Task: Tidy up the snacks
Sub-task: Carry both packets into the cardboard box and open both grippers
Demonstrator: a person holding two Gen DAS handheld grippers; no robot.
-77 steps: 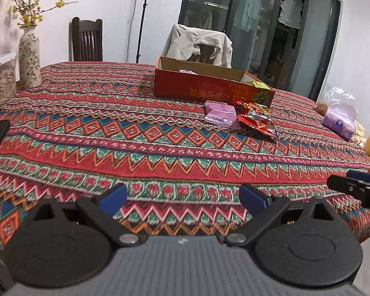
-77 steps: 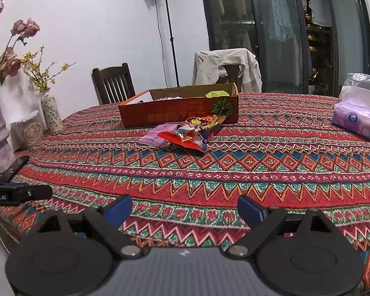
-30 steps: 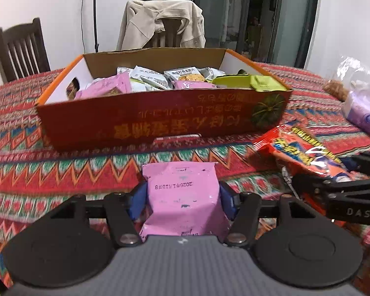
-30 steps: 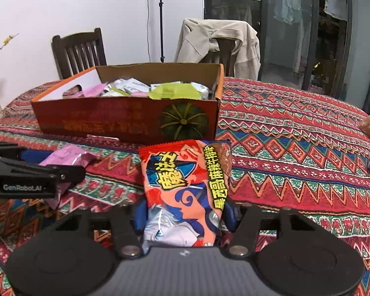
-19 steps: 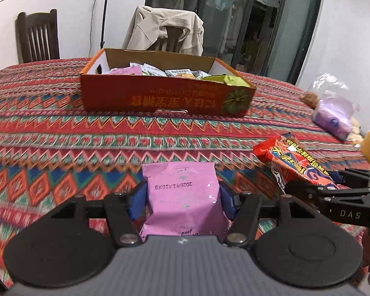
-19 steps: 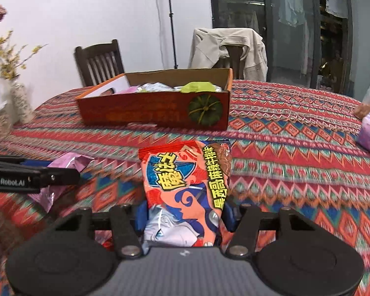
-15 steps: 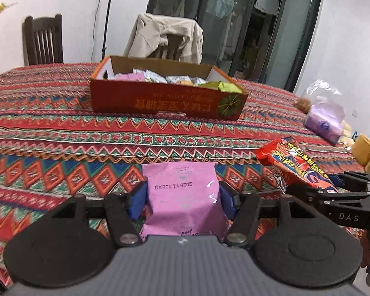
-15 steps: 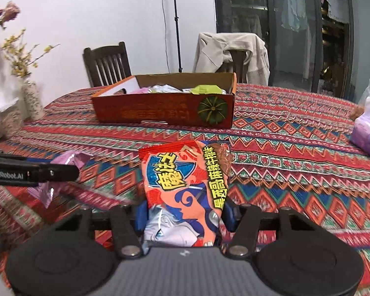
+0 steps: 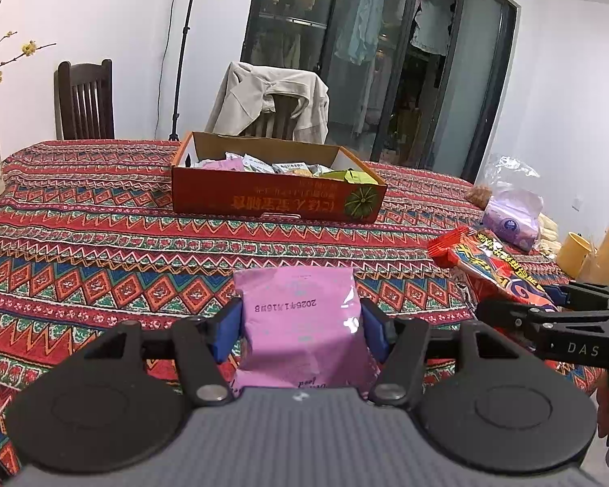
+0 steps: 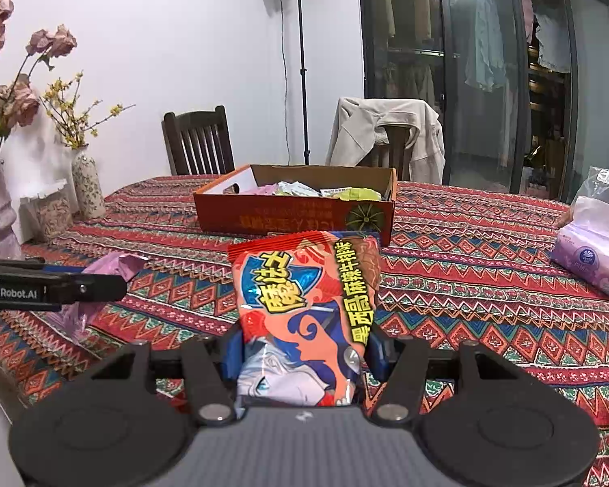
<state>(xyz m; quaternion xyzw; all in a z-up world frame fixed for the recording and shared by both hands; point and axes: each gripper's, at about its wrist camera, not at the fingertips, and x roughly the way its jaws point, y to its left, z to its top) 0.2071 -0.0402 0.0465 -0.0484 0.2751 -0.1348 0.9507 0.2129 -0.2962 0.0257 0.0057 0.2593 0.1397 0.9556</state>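
Left gripper, lower centre of the left wrist view: jaws part-way closed, blue pads pressed on both side edges of a pink packet, which stands upright between them with a printed date code facing the camera. Right gripper, lower centre of the right wrist view: jaws narrowed onto a red snack bag with yellow and blue lettering, pads clamped on its lower sides, the top of the bag rising to mid-frame. Each gripper appears in the other's view: the right one with its red bag at the right edge of the left view, the left one with its pink packet at the left edge of the right view. Both packets are held clear above a table covered by a red zigzag-patterned cloth. Centre of both frames, farther back on the cloth: an open orange cardboard box holding assorted small packets, well apart from both grippers. Right edge: a purple tissue pack in clear plastic. Left edge: vases with flowers. Behind the table: a dark wooden chair, a second chair draped with a beige jacket, a lamp stand, and glass doors.
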